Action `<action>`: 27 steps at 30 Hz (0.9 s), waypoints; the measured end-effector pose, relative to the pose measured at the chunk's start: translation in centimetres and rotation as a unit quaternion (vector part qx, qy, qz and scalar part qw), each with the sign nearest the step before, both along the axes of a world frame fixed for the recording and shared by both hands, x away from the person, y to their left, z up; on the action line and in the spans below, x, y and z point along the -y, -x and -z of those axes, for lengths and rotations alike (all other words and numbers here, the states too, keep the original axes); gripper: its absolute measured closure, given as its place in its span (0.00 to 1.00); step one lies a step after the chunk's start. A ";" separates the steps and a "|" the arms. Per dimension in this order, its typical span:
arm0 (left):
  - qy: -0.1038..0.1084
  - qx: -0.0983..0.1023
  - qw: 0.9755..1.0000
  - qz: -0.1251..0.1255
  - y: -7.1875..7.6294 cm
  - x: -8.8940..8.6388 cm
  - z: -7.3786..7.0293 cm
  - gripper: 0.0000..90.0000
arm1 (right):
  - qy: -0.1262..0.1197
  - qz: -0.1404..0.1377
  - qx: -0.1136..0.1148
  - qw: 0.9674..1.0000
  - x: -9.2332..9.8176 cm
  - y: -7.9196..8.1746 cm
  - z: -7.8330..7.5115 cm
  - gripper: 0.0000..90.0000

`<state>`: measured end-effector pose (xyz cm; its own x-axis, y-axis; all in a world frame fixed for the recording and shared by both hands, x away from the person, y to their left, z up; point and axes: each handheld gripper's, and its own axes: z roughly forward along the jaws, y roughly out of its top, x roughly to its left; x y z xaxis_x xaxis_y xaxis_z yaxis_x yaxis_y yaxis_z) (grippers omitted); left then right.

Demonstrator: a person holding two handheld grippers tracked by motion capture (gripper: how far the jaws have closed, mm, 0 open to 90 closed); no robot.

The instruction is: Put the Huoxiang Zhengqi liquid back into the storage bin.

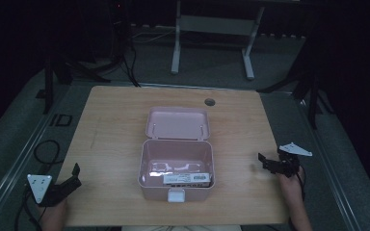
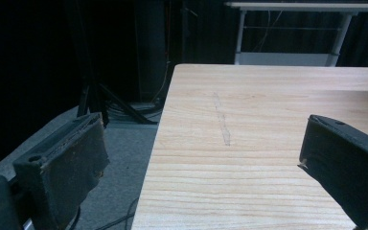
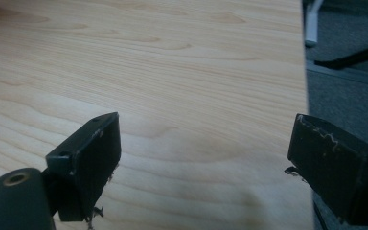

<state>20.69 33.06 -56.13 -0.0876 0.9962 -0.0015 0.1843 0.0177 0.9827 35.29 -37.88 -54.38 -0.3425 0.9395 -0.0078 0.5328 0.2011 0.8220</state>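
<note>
The pink box (image 1: 176, 163) sits mid-table, lid swung up behind it, a white labelled packet (image 1: 185, 178) lying along its front wall (other pale shapes inside are too dim to name). Well left of the box, the left gripper (image 1: 75, 174) hangs at the table's (image 1: 111, 130) near corner, jaws spread and empty; well right of it, the right gripper (image 1: 269, 162) is likewise gaping. A one-sided reach could shove the light box or knock its lid shut.

room dim | floor (image 1: 212, 62) grey carpet | white desk frame (image 1: 212, 29) behind
</note>
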 end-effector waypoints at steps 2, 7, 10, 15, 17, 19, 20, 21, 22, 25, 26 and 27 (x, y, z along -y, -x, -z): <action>0.001 0.002 1.000 0.000 0.0 0.0 0.0 0.03 | -0.004 0.012 0.003 1.000 0.3 0.2 0.0 0.12; -0.001 0.000 1.000 0.001 0.0 0.0 0.0 0.03 | -0.015 0.019 0.007 1.000 1.2 0.5 0.1 0.12; 0.000 0.001 1.000 0.001 0.0 0.0 0.0 0.03 | -0.023 0.026 0.010 0.999 1.5 0.5 0.1 0.12; -0.001 0.000 1.000 0.000 0.0 0.0 0.0 0.03 | -0.024 0.030 0.010 0.999 1.7 0.4 0.2 0.12; -0.001 0.000 1.000 0.001 0.0 0.0 0.0 0.03 | -0.020 0.030 0.010 0.999 1.7 0.4 0.3 0.14; -0.001 0.000 1.000 0.000 0.0 0.0 0.0 0.03 | -0.016 0.032 0.008 0.999 1.6 0.3 0.4 0.14; 0.000 0.001 1.000 0.000 0.0 0.0 0.0 0.03 | -0.015 0.031 0.007 0.999 1.6 0.3 0.4 0.14; 0.000 0.002 1.000 0.000 0.0 0.0 0.0 0.03 | -0.013 0.030 0.007 0.999 1.5 0.3 0.3 0.14; -0.001 0.000 1.000 -0.001 0.0 0.0 0.0 0.03 | -0.015 0.029 0.008 0.999 1.5 0.3 0.3 0.14; -0.001 0.000 1.000 0.001 0.0 0.0 0.0 0.03 | -0.018 0.028 0.009 0.999 1.5 0.3 0.2 0.14; -0.001 0.000 1.000 0.001 0.0 0.0 0.0 0.03 | -0.018 0.028 0.008 0.999 1.5 0.3 0.2 0.14; -0.001 0.000 1.000 0.001 0.0 0.0 0.0 0.03 | -0.018 0.028 0.008 0.999 1.5 0.3 0.2 0.14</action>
